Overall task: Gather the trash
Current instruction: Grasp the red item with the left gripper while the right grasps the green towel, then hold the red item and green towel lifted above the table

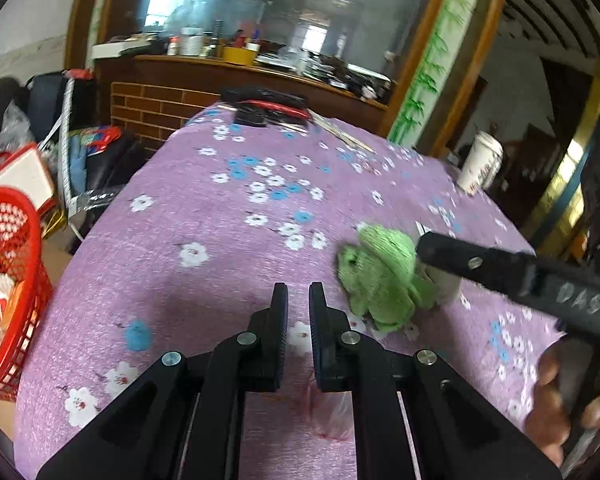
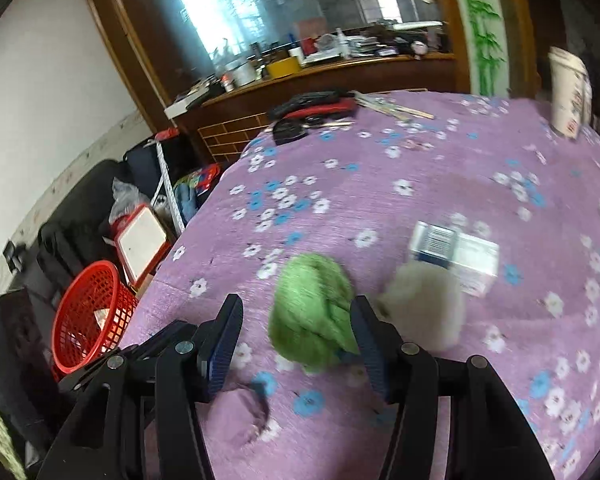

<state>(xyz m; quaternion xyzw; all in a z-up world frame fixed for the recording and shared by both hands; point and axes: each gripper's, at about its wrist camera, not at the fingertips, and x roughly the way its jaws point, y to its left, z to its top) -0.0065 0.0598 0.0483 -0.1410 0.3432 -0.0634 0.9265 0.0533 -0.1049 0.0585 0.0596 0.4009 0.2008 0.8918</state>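
My left gripper [image 1: 298,304] is shut over the purple flowered tablecloth [image 1: 220,220], and a thin pink plastic wrapper [image 1: 329,410] hangs between its fingers near their base. A crumpled green ball [image 2: 312,316] lies on the cloth between the fingers of my open right gripper [image 2: 296,340], close against the right-hand finger; the pads do not press on it. In the left wrist view the green ball [image 1: 380,276] sits beside one black finger [image 1: 476,262] of the right gripper. A white crumpled wad [image 2: 420,308] lies just right of the green ball. A red mesh basket [image 1: 8,260] holding scraps stands off the table's left edge.
A blue-and-white box [image 2: 456,256] lies behind the white wad. A paper cup [image 2: 568,92] stands at the far right edge. Black and red items with chopsticks [image 2: 320,110] sit at the table's far end. Bags and clutter [image 1: 80,152] crowd the floor on the left. A hand [image 1: 556,400] is at the lower right.
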